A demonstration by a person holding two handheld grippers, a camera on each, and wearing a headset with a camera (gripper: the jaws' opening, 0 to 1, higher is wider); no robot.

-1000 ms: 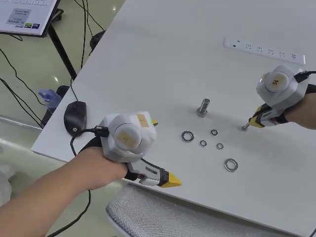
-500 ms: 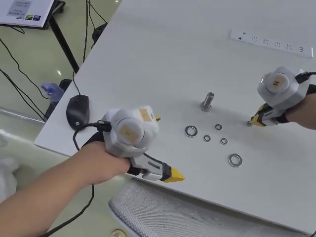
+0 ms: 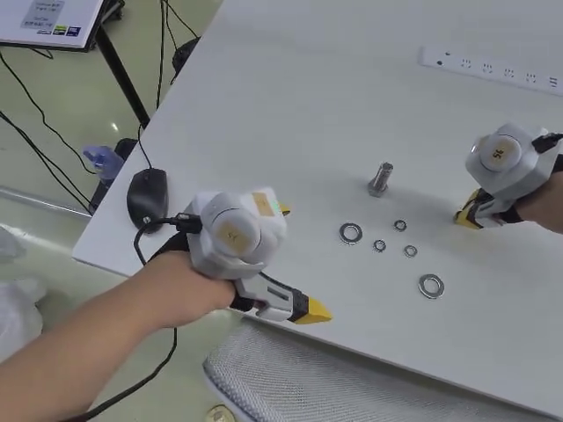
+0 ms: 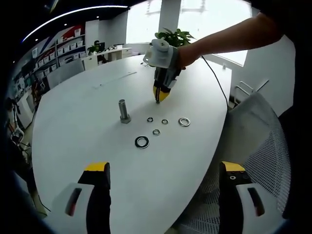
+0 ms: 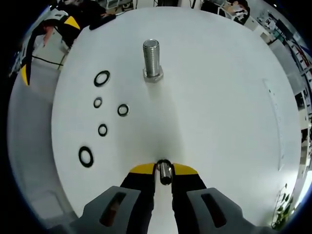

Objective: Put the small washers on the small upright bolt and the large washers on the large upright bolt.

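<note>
Much of small bolt [image 5: 165, 172] — hidden inside right tongs [image 5: 165, 167] — power strip [image 3: 493, 69] cut by frame edge.

Looks like an open office: long white bench [image 3: 290, 105] with power strip [image 3: 493, 70] and mouse [image 3: 146, 200], mesh chair [image 4: 253, 126] at its edge, shelves [image 4: 68, 41] along a far wall, plant [image 4: 173, 35] by bright windows [image 4: 204, 12].

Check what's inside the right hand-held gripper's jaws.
A small bolt, clamped in the right hand-held gripper between its yellow tips. One metal end shows; the rest of the shank is covered by the jaws.
</note>
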